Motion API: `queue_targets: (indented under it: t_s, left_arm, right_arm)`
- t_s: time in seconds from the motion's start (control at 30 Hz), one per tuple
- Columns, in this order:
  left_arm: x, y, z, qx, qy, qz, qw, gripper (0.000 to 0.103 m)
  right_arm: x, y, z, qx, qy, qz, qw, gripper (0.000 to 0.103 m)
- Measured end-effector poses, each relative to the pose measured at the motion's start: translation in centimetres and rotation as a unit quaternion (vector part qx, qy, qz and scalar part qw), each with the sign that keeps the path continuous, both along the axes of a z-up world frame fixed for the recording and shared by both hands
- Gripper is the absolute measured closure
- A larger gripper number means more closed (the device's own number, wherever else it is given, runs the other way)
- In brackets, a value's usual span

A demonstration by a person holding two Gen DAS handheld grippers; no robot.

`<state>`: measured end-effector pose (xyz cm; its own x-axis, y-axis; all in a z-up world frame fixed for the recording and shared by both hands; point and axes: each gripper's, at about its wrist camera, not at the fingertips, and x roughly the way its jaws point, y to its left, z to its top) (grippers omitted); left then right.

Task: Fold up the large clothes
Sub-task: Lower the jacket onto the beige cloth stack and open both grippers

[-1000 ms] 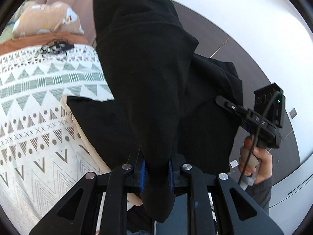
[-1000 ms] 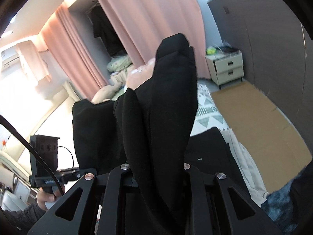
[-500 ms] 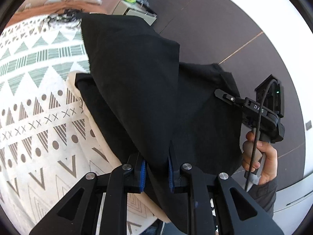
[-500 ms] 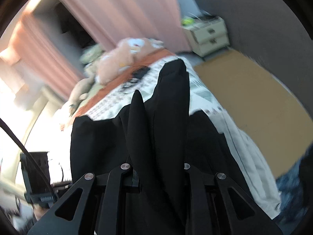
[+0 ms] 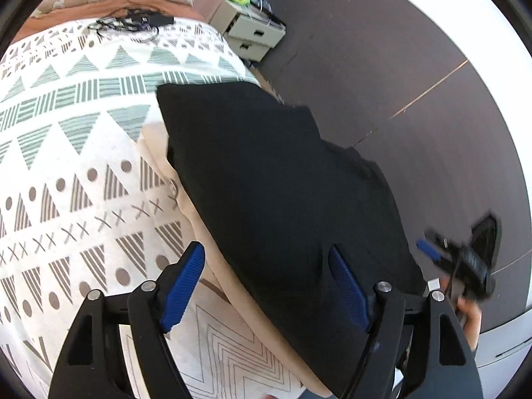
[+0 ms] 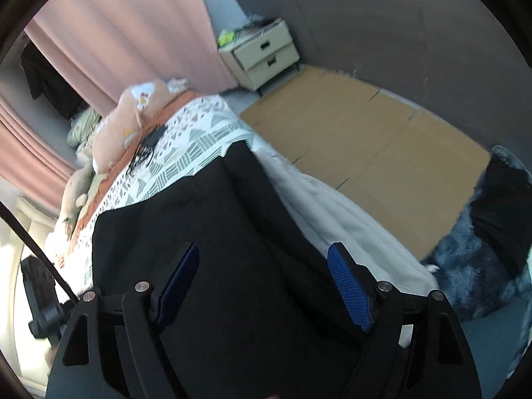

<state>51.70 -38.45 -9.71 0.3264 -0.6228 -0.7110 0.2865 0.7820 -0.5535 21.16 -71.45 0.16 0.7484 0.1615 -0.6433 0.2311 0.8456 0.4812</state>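
Left wrist: black garment [image 5: 282, 193] folded flat on bed [image 5: 66, 153]; both grippers wide, empty.

Home bedroom. Bed [image 6: 199, 146] with geometric-print cover, plush toys [image 6: 133, 116] at head end, pink curtains [image 6: 133, 26], cream two-drawer nightstand [image 6: 266, 55] in corner, shaggy blue rug [image 6: 472, 266], flattened cardboard [image 6: 365, 139] on floor.
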Motion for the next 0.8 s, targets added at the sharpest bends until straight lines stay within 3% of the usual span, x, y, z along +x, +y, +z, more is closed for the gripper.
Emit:
queue_targets:
  t_s: [0.13,0.27,0.4,0.53,0.6,0.63,0.73,0.8]
  left_arm:
    - [-0.4,0.4,-0.4,-0.017,-0.004,0.005,0.9998,0.026]
    - [-0.6,0.0,-0.6,-0.015,-0.01,0.002,0.9998,0.026]
    - [0.4,-0.4,-1.8,-0.022,0.011,0.005,0.9997,0.032]
    - [1.4,-1.0,-1.9,-0.024,0.021,0.006,0.9995,0.046]
    - [1.6,-1.6,-1.6,-0.014,0.016,0.006,0.9998,0.051]
    - [1.8,-2.0,-1.3,-0.01,0.011,0.003,0.9999,0.054]
    - [2.9,-3.7,-0.9,0.009,-0.004,-0.005,0.9999,0.056]
    - [3.7,-4.6,-0.8,0.021,-0.011,-0.005,0.9997,0.056]
  right_arm:
    - [-7.0,0.4,-1.6,-0.011,-0.02,-0.03,0.999,0.025]
    - [-12.0,0.3,-3.9,0.014,-0.026,-0.069,0.997,0.025]
    - [-12.8,1.5,-6.4,0.043,-0.024,-0.078,0.996,0.024]
    - [-10.7,2.8,-8.4,0.083,-0.015,-0.055,0.995,0.025]
    - [-10.0,2.9,-8.5,0.087,-0.018,-0.057,0.994,0.047]
    - [-9.8,2.9,-8.3,0.087,-0.02,-0.057,0.994,0.063]
    - [-10.1,3.1,-7.3,0.065,-0.032,-0.077,0.994,0.081]
    - [-10.0,3.1,-7.1,0.063,-0.037,-0.084,0.994,0.085]
